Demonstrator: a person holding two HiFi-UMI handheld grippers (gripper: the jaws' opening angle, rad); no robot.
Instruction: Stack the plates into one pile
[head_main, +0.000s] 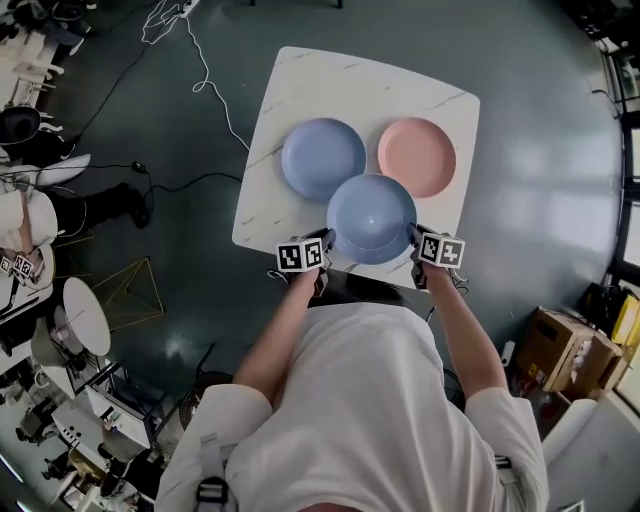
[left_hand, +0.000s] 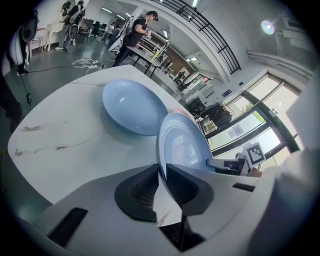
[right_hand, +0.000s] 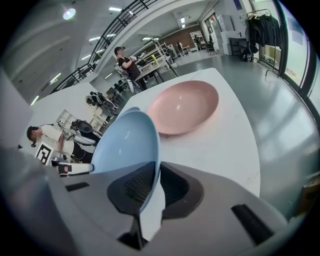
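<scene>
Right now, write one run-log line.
left gripper, right gripper: shut on near plate | far plate, pink plate: on table

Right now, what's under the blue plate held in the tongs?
Only marble table shows around the held blue plate, which left tongs and right tongs pinch by the rim. The patch beneath is covered from overhead. The other blue plate and pink plate lie beyond it, not under.
</scene>
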